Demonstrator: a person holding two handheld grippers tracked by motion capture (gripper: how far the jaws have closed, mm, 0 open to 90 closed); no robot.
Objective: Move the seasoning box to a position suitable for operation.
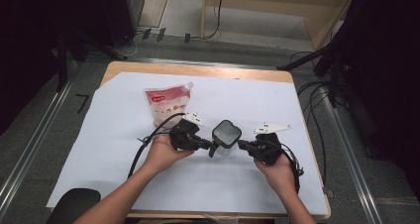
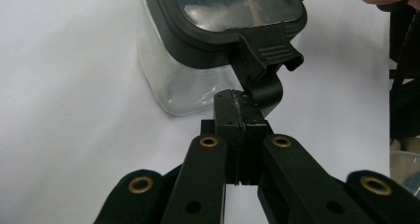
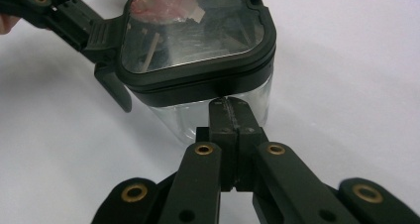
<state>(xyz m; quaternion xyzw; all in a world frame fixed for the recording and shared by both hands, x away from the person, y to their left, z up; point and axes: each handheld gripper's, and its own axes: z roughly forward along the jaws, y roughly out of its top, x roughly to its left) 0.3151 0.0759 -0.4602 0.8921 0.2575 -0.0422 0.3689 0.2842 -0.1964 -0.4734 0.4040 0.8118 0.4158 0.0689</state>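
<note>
One clear jar with a black lid stands mid-table between my grippers. My left gripper, jaws together, presses its tip at the lid's latch, which looks flipped down; my right gripper, jaws together too, braces the jar's opposite side under the lid rim. I judge the lid still on, lifting left. White sheet lies open all round; a pouch sits behind, apart.

A clear square jar with a black latched lid stands upright mid-table on white paper.
</note>
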